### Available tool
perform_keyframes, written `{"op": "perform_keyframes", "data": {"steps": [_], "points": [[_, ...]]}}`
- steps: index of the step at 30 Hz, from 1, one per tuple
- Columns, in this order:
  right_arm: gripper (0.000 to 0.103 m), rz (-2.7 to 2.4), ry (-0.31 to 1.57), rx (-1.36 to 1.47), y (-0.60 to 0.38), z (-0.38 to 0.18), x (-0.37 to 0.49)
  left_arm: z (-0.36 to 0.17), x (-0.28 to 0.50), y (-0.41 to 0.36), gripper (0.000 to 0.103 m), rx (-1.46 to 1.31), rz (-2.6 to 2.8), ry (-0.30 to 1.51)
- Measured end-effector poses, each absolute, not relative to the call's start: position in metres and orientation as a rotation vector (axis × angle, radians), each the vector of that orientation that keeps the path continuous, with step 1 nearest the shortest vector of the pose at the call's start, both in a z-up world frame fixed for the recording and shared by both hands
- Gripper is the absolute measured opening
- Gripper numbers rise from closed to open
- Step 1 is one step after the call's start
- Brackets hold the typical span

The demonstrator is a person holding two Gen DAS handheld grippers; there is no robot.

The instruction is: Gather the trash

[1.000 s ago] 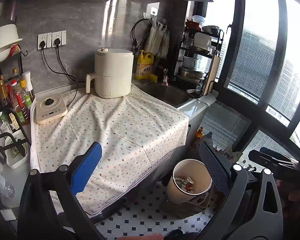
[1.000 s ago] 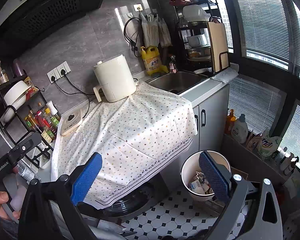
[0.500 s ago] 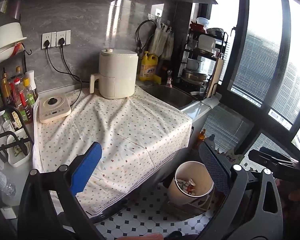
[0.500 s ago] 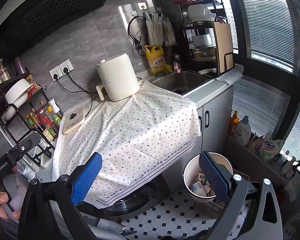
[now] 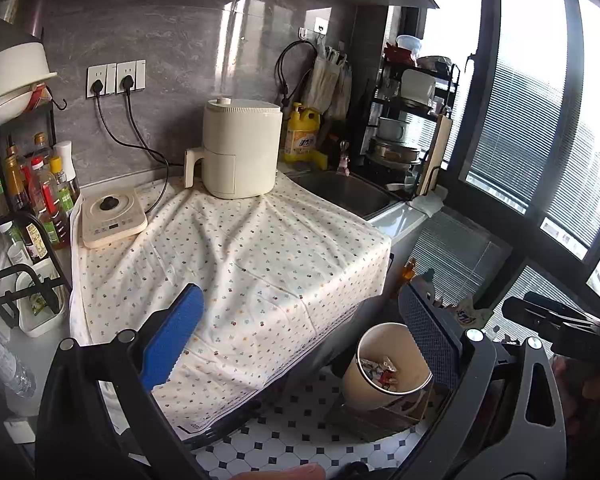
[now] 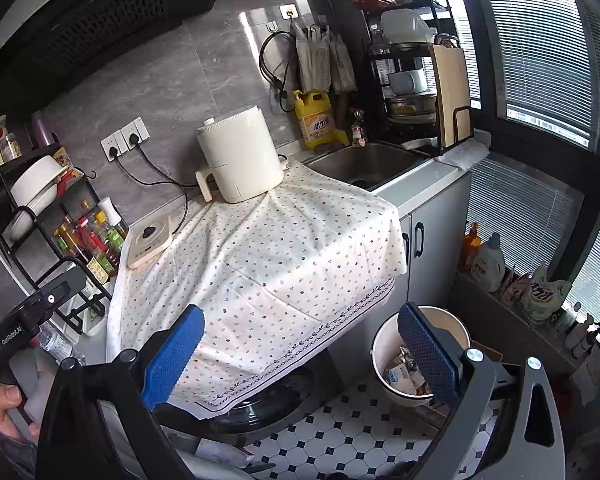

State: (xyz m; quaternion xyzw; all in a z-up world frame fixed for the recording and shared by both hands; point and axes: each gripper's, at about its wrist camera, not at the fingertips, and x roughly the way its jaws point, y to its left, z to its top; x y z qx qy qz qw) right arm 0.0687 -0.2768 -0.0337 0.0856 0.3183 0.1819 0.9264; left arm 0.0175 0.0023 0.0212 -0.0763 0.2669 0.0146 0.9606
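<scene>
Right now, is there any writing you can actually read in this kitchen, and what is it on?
"GenRobot.AI": on the black handle of the left hand-held gripper, seen from the right wrist view.
Yellow detergent jug: label has characters, too blurred to read.
White bottle and refill pouch by the window: print too small.
Sauce bottles: labels unreadable.

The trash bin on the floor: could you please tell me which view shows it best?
The right wrist view: the trash bin shows its rim and the wrappers inside, though a pad covers its right part. In the left wrist view, the bin is smaller, tilted, and likewise partly hidden behind the right pad.
</scene>
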Motion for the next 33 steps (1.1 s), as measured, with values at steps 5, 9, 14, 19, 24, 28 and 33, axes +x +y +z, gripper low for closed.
{"op": "perform_keyframes", "data": {"steps": [5, 9, 14, 19, 24, 28, 33], "points": [[0.095, 0.37, 0.667, 0.184, -0.278, -0.036, 0.073, 0.02, 0.018, 0.005, 0.097, -0.157, 0.028, 0.538], [0.095, 0.369, 0.662, 0.182, -0.278, -0.036, 0.074, 0.018, 0.021, 0.004, 0.097, -0.139, 0.037, 0.542], [0.095, 0.373, 0.671, 0.181, -0.277, -0.035, 0.074, 0.016, 0.024, 0.001, 0.097, -0.152, 0.031, 0.553], [0.095, 0.375, 0.672, 0.178, -0.278, -0.033, 0.073, 0.017, 0.027, -0.007, 0.097, -0.142, 0.026, 0.558], [0.095, 0.378, 0.675, 0.175, -0.285, -0.033, 0.076, 0.017, 0.03, -0.011, 0.097, -0.148, 0.034, 0.56], [0.095, 0.385, 0.683, 0.184, -0.294, -0.034, 0.081, 0.015, 0.034, -0.022, 0.097, -0.143, 0.05, 0.561], [0.095, 0.403, 0.692, 0.186, -0.307, -0.037, 0.094, 0.016, 0.042, -0.039, 0.097, -0.147, 0.059, 0.563]]}}
